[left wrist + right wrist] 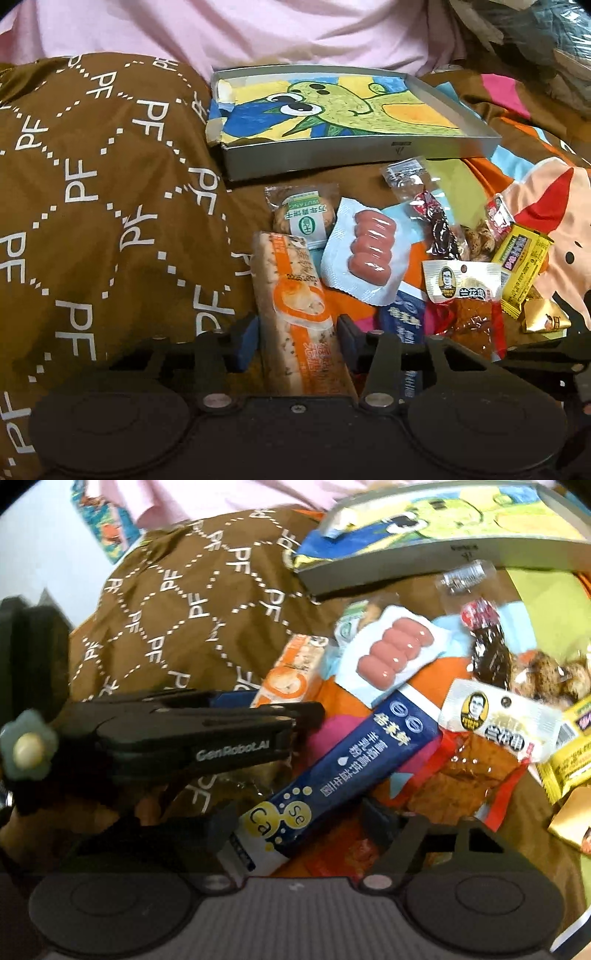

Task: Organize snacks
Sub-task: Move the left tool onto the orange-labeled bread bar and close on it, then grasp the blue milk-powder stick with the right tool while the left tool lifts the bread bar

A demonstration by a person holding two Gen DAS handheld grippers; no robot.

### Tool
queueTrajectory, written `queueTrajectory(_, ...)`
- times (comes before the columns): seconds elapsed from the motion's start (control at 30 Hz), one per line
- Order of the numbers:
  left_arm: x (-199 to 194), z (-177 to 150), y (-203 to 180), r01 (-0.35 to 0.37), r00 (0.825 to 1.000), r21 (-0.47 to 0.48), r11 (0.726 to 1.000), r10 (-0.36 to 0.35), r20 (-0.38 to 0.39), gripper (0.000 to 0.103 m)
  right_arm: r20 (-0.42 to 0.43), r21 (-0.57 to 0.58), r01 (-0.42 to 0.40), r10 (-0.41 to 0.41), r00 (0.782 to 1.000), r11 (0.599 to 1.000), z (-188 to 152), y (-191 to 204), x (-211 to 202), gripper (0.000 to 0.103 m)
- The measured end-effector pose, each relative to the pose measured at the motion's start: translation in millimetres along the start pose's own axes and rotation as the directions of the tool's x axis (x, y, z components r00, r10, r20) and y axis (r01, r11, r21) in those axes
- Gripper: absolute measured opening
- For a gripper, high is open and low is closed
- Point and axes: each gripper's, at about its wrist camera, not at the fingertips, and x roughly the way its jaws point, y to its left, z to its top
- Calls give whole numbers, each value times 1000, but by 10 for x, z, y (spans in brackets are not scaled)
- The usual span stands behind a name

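A pile of snack packets lies on the brown bedspread in front of a shallow silver box [369,153] lined with a cartoon drawing. My left gripper [297,338] is open, its fingers either side of a long orange bread packet [295,306]. My right gripper [299,827] is open around a blue stick packet [343,768]. Beside them lie a pink sausage pack [369,249], a round biscuit packet [304,218], a white packet with a man's face [461,280] and a yellow packet [522,258].
A brown quilt with white PF letters [92,192] is heaped on the left. Pink cloth [221,29] lies behind the box. A gold-wrapped sweet [543,317] lies at the right. My left gripper's body [192,734] crosses the right wrist view.
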Motion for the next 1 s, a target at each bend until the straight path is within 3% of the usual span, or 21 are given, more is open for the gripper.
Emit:
queueTrajectory(0.1,-10,-12,-13,5,1000,0,1000,-5,1,46,5,6,10,-10,1000,1000,-19,-35,-27,57)
queueTrajectory(0.33,-70,-40,35,42,999,-80,996,-43,-21,45,-5,71,-11,12,1000,997,-93,-203,-157,15)
queueTrajectory(0.43,-103,-82,65,50,998,-126,991,-55,-35,45,-19,97,-36,38,999,995,-117,-251,-173,15)
queueTrajectory(0.67,-105,-100,78,50,998,-141,989,-54,-26,45,-2,186,-79,81,997,979,-84,-299,-124,37)
queueTrajectory(0.87,-29,-59,117,51,998,-151,987,-55,-21,45,4,229,-96,97,995,969,-9,-306,64,49)
queueTrajectory(1.0,8,-46,199,49,998,-186,981,-53,-15,45,28,218,-109,105,994,970,57,-296,187,50)
